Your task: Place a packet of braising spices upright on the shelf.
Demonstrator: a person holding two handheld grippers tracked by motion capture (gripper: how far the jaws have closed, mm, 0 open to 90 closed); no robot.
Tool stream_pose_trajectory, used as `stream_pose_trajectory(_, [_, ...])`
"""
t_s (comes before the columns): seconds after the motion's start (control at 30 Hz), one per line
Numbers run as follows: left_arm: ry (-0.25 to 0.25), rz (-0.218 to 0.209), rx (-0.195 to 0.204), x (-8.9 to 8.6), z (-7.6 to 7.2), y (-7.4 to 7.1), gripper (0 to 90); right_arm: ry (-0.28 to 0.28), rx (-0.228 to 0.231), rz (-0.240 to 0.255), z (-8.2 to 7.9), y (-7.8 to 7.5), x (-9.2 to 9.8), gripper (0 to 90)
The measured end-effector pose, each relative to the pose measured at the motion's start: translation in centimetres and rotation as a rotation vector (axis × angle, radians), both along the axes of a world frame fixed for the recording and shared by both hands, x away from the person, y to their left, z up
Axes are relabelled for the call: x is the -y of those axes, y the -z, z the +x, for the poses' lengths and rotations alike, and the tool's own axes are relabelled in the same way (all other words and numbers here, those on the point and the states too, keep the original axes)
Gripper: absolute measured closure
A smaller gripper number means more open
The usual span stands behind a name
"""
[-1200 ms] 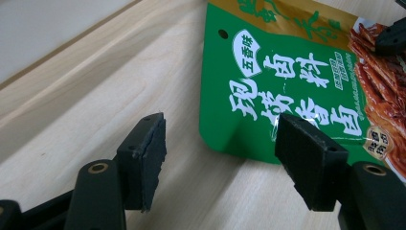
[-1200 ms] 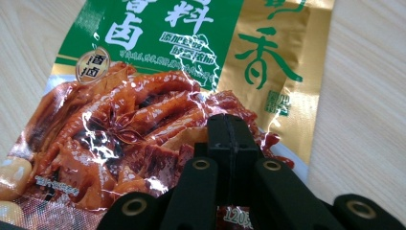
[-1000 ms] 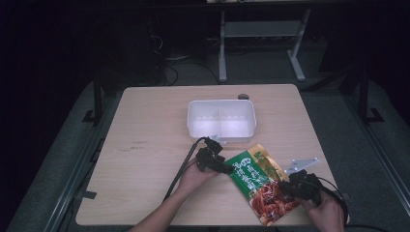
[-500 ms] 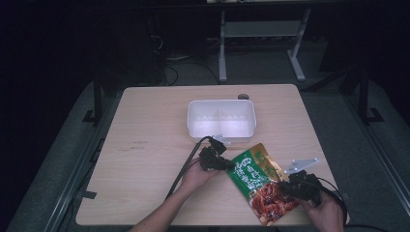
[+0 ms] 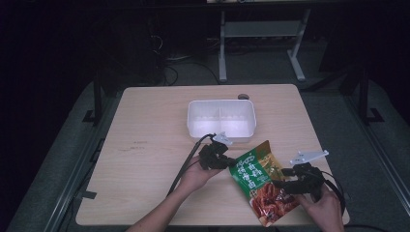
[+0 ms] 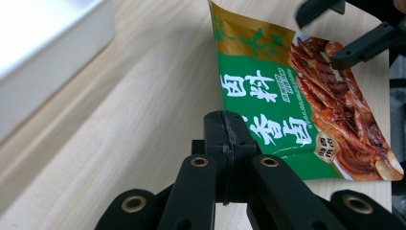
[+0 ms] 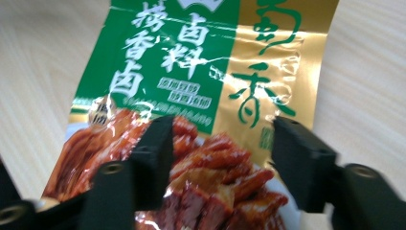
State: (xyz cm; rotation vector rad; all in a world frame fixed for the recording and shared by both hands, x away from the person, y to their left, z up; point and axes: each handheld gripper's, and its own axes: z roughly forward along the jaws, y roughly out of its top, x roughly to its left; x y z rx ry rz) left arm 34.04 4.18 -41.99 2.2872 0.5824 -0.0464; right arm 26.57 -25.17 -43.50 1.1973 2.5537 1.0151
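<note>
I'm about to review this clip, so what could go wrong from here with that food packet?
The left gripper pinches only the packet's thin edge, so the packet may slip or tear if pulled. The right gripper's fingers stand open around it, so a misjudged close could crumple it. The white container sits close behind and could be bumped.

The pouch (image 7: 191,72) is glossy printed foil, creased and reflective, gold at its 1 o'clock corner. The table (image 5: 145,145) is pale matt wood-grain laminate. The container (image 5: 221,117) looks like smooth, translucent white plastic. Both grippers' jaws are matt black plastic with brass-coloured rivets.
</note>
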Motion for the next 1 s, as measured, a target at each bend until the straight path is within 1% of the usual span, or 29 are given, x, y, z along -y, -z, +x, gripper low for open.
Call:
stream_pose_trajectory(0.03, [0.010,0.003,0.028,0.1,-0.3,-0.7,90.0,-0.008,-0.012,0.020,0.5,-0.1,-0.1,33.9])
stream_pose_trajectory(0.07, [0.010,0.003,0.028,0.1,-0.3,-0.7,90.0,-0.008,-0.012,0.020,0.5,-0.1,-0.1,33.9])
stream_pose_trajectory(0.1, [0.017,-0.004,0.052,0.0,-0.5,-1.4,90.0,-0.014,-0.014,0.042,1.0,-0.3,-0.1,29.9])
stream_pose_trajectory(0.13, [0.019,-0.003,0.060,0.0,-0.5,-1.8,90.0,-0.021,-0.007,0.047,1.2,-0.6,-0.1,28.5])
stream_pose_trajectory(0.17, [0.019,-0.003,0.060,0.0,-0.5,-1.8,90.0,-0.021,0.007,0.040,1.4,-0.8,-0.2,26.4])
stream_pose_trajectory(0.2, [0.022,-0.004,0.068,0.0,-0.6,-2.1,90.0,-0.021,0.007,0.040,1.4,-0.8,-0.2,26.4])
stream_pose_trajectory(0.3, [0.026,-0.008,0.088,-0.3,-0.7,-2.9,90.0,-0.026,0.021,0.024,2.4,-1.6,0.0,24.8])
stream_pose_trajectory(0.37, [0.024,-0.015,0.100,-0.5,-0.8,-3.4,90.0,-0.031,0.022,0.047,3.0,-2.0,0.2,22.9])
stream_pose_trajectory(0.4, [0.022,-0.016,0.102,-0.6,-0.9,-3.5,90.0,-0.045,0.016,0.068,3.8,-2.4,0.3,22.3])
stream_pose_trajectory(0.43, [0.024,-0.017,0.108,-0.7,-0.9,-3.7,90.0,-0.050,0.010,0.068,4.2,-2.6,0.3,21.7])
stream_pose_trajectory(0.47, [0.024,-0.017,0.113,-0.7,-0.9,-3.8,90.0,-0.050,0.010,0.068,4.2,-2.6,0.3,21.7])
stream_pose_trajectory(0.53, [0.022,-0.026,0.115,-0.9,-1.0,-4.1,90.0,-0.067,-0.002,0.075,5.0,-2.8,0.3,21.2])
stream_pose_trajectory(0.57, [0.027,-0.026,0.121,-0.9,-1.0,-4.4,90.0,-0.078,-0.017,0.071,6.0,-2.9,0.1,20.7])
stream_pose_trajectory(0.6, [0.027,-0.026,0.121,-0.9,-1.0,-4.4,90.0,-0.082,-0.026,0.084,6.5,-2.8,0.1,20.7])
stream_pose_trajectory(0.67, [0.035,-0.025,0.139,-1.0,-1.3,-4.9,90.0,-0.092,-0.043,0.082,7.6,-2.7,0.0,20.7])
stream_pose_trajectory(0.73, [0.040,-0.023,0.149,-1.0,-1.4,-5.2,90.0,-0.107,-0.060,0.087,8.5,-2.6,-0.2,20.7])
stream_pose_trajectory(0.77, [0.044,-0.024,0.152,-1.0,-1.4,-5.4,90.0,-0.119,-0.065,0.116,8.9,-2.5,-0.2,20.8])
stream_pose_trajectory(0.8, [0.047,-0.025,0.153,-1.0,-1.5,-5.5,90.0,-0.135,-0.084,0.143,9.4,-2.4,-0.2,21.2])
stream_pose_trajectory(0.87, [0.050,-0.035,0.153,-1.0,-1.6,-5.7,90.0,-0.141,-0.094,0.166,10.2,-2.2,-0.2,22.1])
stream_pose_trajectory(0.93, [0.053,-0.035,0.157,-1.0,-1.7,-5.8,90.0,-0.190,-0.109,0.183,10.8,-2.1,-0.4,25.3])
stream_pose_trajectory(0.97, [0.053,-0.035,0.157,-1.0,-1.7,-5.8,90.0,-0.190,-0.109,0.183,10.8,-2.1,-0.4,25.3])
stream_pose_trajectory(1.0, [0.053,-0.034,0.159,-1.0,-1.7,-5.8,90.0,-0.221,-0.128,0.231,11.2,-1.9,-0.4,29.9])
